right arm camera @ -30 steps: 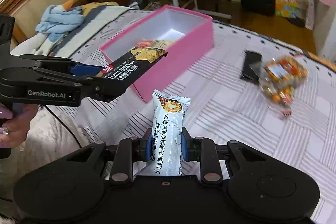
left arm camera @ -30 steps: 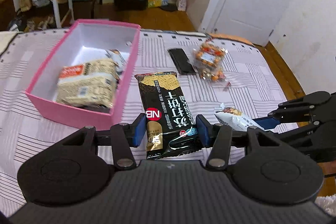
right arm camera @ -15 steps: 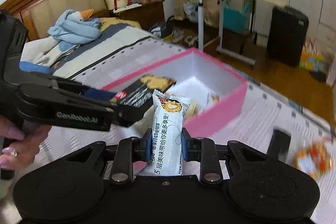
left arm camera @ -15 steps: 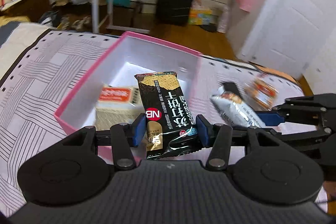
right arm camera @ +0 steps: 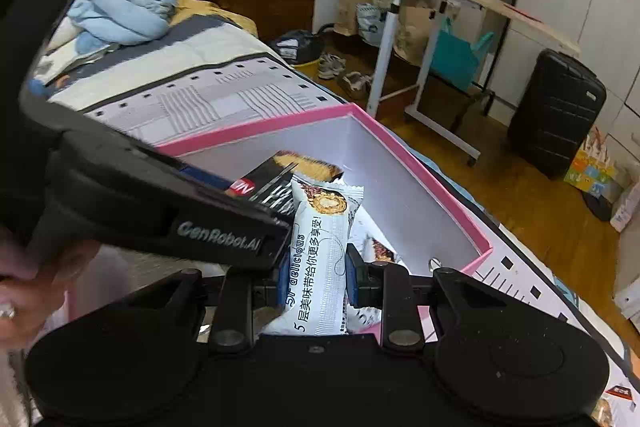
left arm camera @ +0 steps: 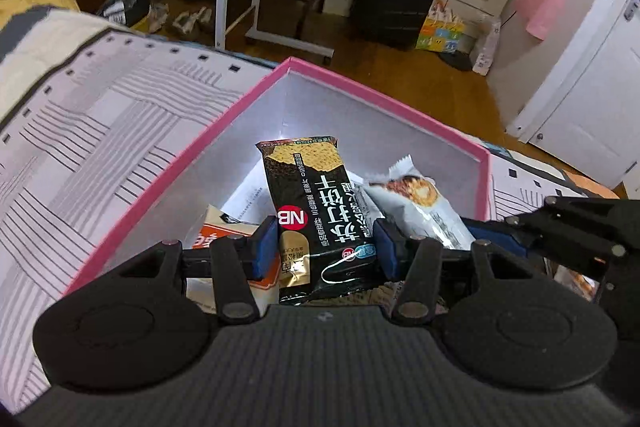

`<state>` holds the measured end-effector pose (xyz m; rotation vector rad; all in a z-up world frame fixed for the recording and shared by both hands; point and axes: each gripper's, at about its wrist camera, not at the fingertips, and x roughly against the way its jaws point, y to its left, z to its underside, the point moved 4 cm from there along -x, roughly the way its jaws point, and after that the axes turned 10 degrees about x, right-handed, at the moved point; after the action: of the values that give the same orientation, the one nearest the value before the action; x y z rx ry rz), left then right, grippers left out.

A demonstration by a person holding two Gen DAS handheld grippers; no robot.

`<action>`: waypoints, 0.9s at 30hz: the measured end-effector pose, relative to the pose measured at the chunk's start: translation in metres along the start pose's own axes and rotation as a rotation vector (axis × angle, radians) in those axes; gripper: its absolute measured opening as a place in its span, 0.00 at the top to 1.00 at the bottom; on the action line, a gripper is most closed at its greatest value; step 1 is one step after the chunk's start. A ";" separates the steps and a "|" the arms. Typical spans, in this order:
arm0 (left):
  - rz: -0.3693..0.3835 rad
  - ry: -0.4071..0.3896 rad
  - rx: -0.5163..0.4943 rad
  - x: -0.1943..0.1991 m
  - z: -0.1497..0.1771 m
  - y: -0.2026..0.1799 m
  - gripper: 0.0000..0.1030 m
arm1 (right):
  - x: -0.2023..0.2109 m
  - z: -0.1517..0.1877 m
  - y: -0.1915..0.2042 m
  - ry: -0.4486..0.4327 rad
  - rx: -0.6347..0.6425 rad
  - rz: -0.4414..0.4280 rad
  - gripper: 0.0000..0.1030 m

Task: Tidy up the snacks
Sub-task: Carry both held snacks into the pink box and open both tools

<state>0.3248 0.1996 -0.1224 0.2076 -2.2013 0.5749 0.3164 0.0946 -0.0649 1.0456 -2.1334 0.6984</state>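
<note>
While over the pink box | left gripper clamps black cracker pack | right gripper clamps white wafer bar

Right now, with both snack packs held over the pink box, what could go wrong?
The left gripper and right gripper sit close together above the pink cardboard box, so they might bump on release. The long black cracker pack could land propped on the orange-labelled pack. The white wafer bar may catch the box's rim.
</note>
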 end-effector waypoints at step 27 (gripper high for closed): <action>0.212 -0.028 -0.266 0.119 0.027 -0.068 0.45 | 0.199 0.091 -0.051 -0.098 -0.425 0.159 0.44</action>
<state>0.2525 0.1318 -0.0231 -0.1597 -2.3160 0.3886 0.2359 -0.0908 0.0328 0.6984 -2.3303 0.2448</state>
